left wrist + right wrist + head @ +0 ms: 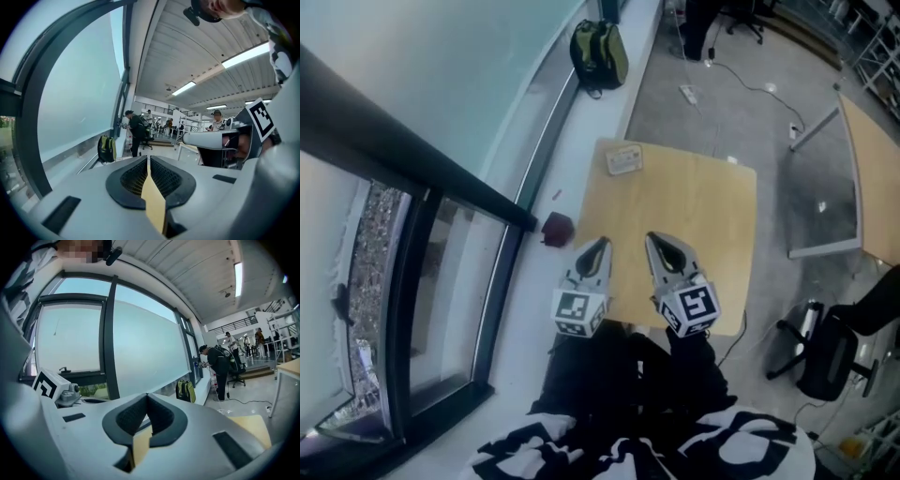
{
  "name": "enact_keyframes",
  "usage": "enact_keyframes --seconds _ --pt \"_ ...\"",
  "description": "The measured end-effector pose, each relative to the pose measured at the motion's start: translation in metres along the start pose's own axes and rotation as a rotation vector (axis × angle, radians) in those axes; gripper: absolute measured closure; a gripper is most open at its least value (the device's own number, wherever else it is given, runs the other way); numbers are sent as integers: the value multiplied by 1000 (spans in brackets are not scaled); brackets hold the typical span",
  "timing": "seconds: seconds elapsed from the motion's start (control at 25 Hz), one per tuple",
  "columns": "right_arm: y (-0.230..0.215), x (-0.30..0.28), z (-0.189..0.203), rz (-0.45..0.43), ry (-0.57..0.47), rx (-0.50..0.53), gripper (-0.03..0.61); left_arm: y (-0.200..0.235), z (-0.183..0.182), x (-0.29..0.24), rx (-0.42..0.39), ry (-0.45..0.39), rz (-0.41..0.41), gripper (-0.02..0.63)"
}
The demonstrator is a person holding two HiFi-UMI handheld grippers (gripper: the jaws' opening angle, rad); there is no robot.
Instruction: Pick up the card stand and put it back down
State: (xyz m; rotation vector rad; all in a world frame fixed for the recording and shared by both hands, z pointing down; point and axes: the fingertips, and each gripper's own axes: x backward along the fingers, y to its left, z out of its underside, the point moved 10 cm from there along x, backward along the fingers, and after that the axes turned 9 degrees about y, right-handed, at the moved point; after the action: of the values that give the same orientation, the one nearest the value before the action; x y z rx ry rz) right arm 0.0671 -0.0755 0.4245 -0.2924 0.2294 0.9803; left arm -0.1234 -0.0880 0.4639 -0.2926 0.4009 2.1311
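Card stand (624, 160): sm. pale rect. piece, far-left corner of table (703, 225).

The square light-wood desk (694, 234) stands on a grey floor (712, 117), just beside a long white window ledge (581, 127). On its top, near the far left corner and close to the edges, lies a small pale rectangular card stand (624, 159).
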Motion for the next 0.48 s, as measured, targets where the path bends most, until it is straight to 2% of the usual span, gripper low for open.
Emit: enact_keyframes --seconds 0.24,0.48 --pt "-10 -29 25 21 96 -19 561 33 23 -20 -31 53 19 603" --pt "-26 -56 40 37 153 -46 561 67 30 -43 -82 102 36 600"
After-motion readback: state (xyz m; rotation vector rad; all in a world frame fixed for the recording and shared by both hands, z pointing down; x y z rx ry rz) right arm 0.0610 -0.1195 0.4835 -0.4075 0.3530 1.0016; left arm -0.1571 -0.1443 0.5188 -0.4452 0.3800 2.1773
